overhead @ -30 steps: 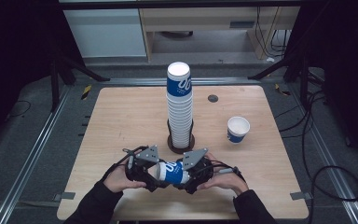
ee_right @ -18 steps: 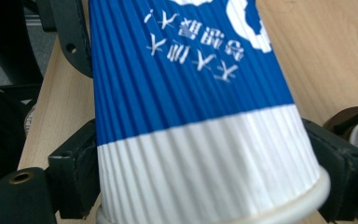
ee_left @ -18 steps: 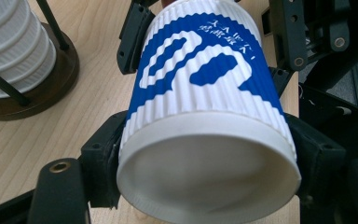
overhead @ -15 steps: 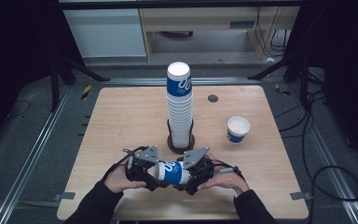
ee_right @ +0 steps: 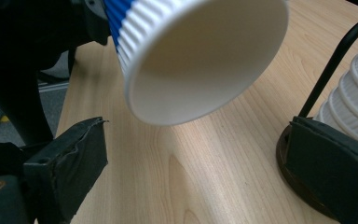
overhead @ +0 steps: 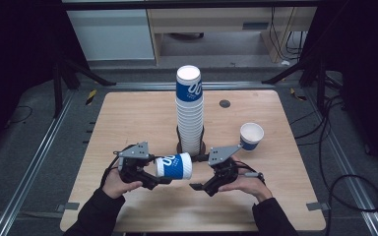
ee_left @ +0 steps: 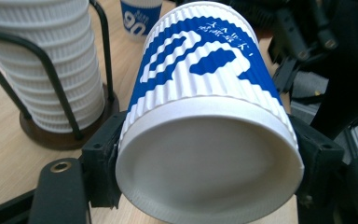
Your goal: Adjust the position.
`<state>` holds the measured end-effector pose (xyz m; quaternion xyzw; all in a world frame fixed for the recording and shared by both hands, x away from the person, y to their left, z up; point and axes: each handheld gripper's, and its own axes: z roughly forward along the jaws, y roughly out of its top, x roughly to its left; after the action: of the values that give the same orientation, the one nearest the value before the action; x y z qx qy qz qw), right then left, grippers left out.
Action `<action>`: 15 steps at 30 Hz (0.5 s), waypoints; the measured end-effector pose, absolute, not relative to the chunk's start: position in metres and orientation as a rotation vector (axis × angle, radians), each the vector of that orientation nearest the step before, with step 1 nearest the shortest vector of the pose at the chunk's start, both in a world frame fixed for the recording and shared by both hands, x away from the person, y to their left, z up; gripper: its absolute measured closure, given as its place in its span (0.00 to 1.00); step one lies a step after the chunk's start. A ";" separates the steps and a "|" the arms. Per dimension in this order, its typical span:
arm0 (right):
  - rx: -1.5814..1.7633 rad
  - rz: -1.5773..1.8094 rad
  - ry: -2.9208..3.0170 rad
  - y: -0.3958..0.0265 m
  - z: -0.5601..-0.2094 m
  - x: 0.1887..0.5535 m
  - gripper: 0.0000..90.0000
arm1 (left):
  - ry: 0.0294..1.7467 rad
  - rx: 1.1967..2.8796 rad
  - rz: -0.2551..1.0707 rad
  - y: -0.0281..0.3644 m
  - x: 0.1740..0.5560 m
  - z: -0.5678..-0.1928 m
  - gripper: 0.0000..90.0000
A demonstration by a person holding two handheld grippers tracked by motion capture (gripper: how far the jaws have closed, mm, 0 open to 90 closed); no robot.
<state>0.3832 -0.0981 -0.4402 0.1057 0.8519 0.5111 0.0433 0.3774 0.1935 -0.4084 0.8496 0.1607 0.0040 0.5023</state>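
A blue-and-white ribbed paper cup (overhead: 174, 165) lies on its side above the table's front, with my left gripper (overhead: 161, 173) shut on it. In the left gripper view the cup (ee_left: 205, 116) turns its closed base to the camera, and my left gripper (ee_left: 209, 186) presses a black pad on each side of it. My right gripper (overhead: 198, 173) stands open just right of the cup's mouth, apart from it. Its jaws have just been opening. In the right gripper view the cup's open mouth (ee_right: 200, 56) hangs ahead of my right gripper (ee_right: 200, 163), with bare table between the pads.
A tall stack of the same cups (overhead: 190, 110) stands in a black wire holder (ee_left: 51, 135) at the table's middle, close behind both grippers; the stack (ee_right: 354, 107) is beside the right jaw. A single upright cup (overhead: 251, 135) stands at the right. The wooden table (overhead: 128, 118) has free room at left.
The right gripper has let go of the cup, opened and drawn back to the right. The left gripper has shifted left with the cup still in it.
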 end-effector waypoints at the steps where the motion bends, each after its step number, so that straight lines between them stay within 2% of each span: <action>1: 0.324 1.569 2.606 -0.098 -0.441 0.383 0.06 | 0.381 2.041 0.000 0.194 0.377 -0.408 0.28; 15: 0.250 1.687 2.634 -0.090 -0.442 0.378 0.08 | 0.283 2.086 -0.088 0.173 0.368 -0.415 0.29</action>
<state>0.3781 -0.0895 -0.4418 0.0797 0.8394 0.5376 0.0019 0.3685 0.1734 -0.4147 0.8606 0.1165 -0.0362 0.4945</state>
